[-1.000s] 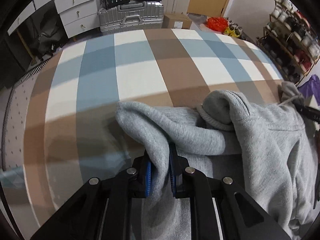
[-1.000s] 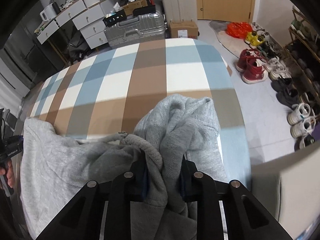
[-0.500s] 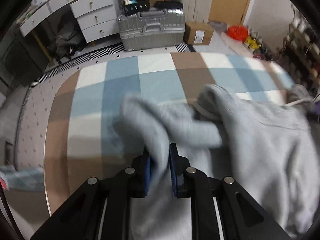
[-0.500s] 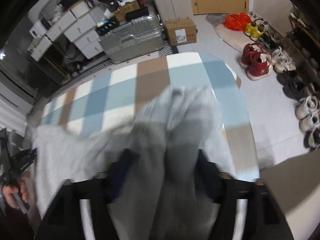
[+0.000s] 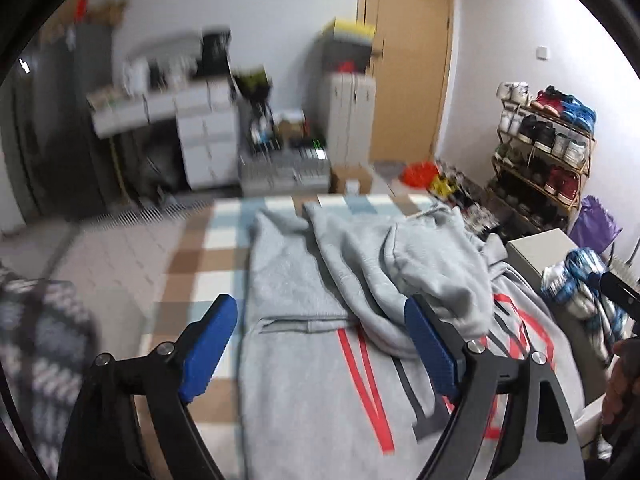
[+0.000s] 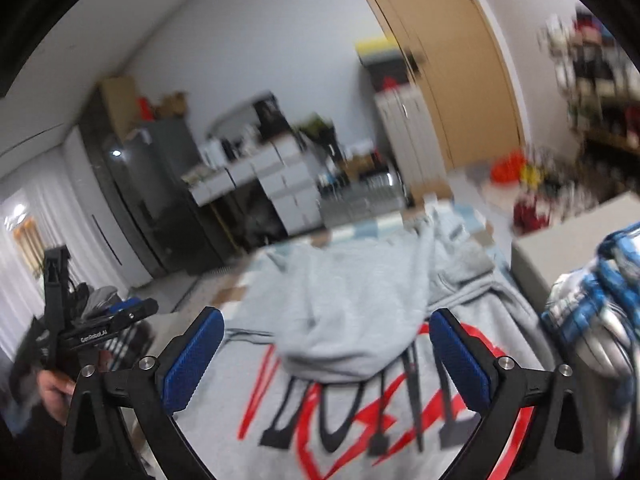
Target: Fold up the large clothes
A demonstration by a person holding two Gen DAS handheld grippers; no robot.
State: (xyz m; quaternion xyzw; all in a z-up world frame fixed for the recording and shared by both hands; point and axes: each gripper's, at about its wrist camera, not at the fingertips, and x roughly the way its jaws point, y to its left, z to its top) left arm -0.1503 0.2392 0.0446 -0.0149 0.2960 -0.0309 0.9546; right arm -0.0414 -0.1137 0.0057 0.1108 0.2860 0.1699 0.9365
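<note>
I have one large grey fleece hoodie with red and black print lying on the bed with the blue, brown and white check cover; its two sleeves are laid across the upper part of the body. My left claw and my right claw are both above the cloth, and the jaws of each are opening wide with nothing pressed between the blue pads (the hoodie is only seen under them). I judge that one fold, sleeves inward, is finished and the cloth is released. The next move, I think, asks me to take the hem or the sides and bring them over, both claws together, so the edges stay even. I count one hoodie, two claws, and one striped blue and white cloth bundle beside it at the right.
</note>
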